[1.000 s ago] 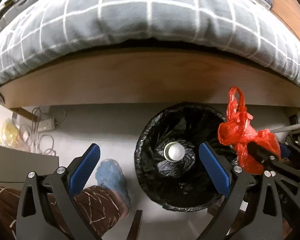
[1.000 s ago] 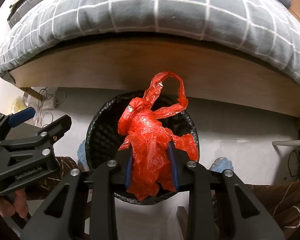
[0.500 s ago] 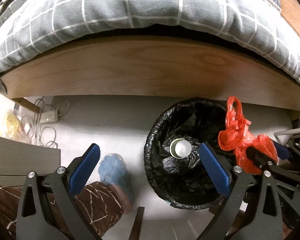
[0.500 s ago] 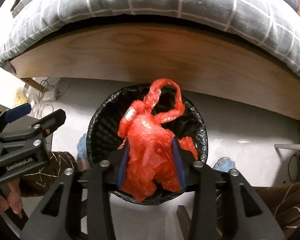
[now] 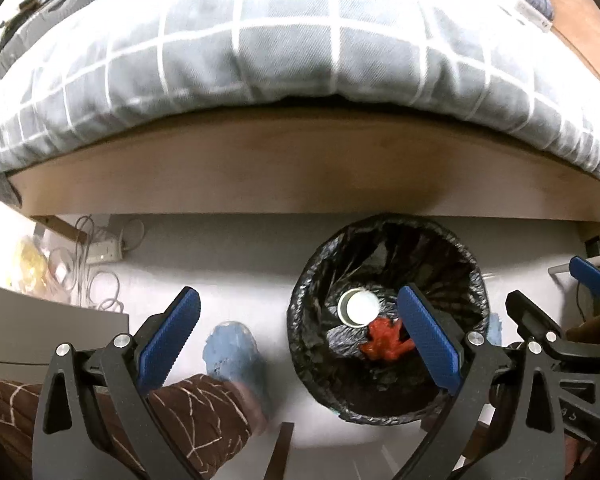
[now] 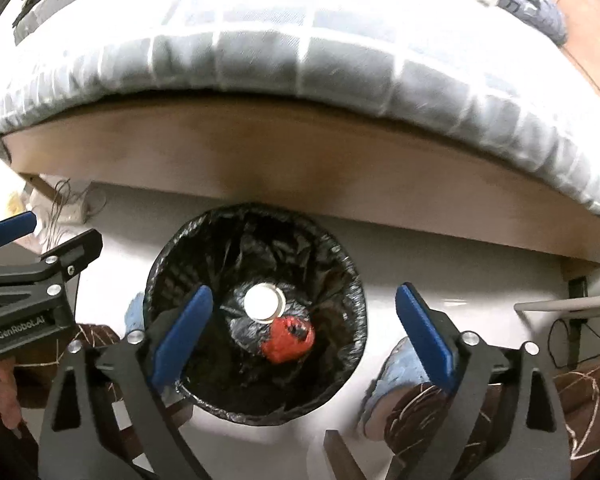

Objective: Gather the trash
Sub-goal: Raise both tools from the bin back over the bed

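**Now the red bag is lying in the bin; the remaining risks are few**

Left wrist view: the left gripper is hanging over the floor beside a bed, its blue-padded fingers standing wide apart with nothing between them. At about four o'clock from centre, the bin, lined with a black bag, is sitting on the pale floor just under the wooden bed frame. Inside it, a white cup is lying at the bottom, and the crumpled red plastic bag is resting just beside it, at the cup's five o'clock. A slippered foot is standing just left of the bin. The right gripper is showing at the three o'clock edge.

Right wrist view: the right gripper is pointing down over the bin, and its jaws have just been opening; they are now spread wide, empty, with the red plastic bag lying below them at the bin's bottom, touching the white cup.

What could go wrong: the light bag is probably springing back open, so it could be puffing upward and catching on a fingertip if the gripper dips. The loose liner edge could be snagging too, tipping the bin. The foot close by could be nudging it over.
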Demonstrator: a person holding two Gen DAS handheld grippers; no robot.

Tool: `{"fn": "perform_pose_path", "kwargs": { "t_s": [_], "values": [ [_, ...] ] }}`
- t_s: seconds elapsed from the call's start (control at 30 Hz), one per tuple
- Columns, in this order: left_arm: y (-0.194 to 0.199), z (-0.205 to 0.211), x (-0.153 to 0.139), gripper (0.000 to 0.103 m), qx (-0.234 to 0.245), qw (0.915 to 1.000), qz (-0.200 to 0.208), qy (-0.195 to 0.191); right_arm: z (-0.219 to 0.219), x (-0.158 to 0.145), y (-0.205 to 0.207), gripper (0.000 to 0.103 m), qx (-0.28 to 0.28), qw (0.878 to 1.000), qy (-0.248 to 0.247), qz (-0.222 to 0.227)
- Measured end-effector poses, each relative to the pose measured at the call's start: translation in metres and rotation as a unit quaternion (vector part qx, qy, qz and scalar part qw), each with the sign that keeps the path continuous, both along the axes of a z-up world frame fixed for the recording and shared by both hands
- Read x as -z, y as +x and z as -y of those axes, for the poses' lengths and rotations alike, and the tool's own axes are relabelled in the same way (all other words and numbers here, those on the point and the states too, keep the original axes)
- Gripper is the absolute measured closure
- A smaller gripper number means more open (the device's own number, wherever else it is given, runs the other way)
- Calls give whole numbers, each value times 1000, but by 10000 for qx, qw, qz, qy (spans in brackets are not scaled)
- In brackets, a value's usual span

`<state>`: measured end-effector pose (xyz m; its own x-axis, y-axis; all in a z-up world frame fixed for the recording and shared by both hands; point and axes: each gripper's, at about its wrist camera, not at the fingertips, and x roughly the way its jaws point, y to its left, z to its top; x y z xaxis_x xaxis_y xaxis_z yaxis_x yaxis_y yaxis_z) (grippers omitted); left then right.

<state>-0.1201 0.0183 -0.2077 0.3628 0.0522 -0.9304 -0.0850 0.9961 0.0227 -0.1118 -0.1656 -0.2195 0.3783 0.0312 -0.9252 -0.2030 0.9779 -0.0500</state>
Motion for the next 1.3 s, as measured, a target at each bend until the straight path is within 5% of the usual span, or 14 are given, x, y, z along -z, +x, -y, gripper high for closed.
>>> {"fn": "perform_pose_path", "kwargs": {
  "t_s": [0.53,0.9,1.3],
  "values": [
    [22,10,-72,6,-33,9960,898,-34,32,-94,12,8,501,9901,28,1312],
    [48,11,-117,6,-66,9886,1503,-57,40,-138,27,8,218,9779,146,2075],
    [97,-6,-146,6,-76,9812,1925,-81,37,-168,90,8,-56,9667,338,2535]
  ]
}}
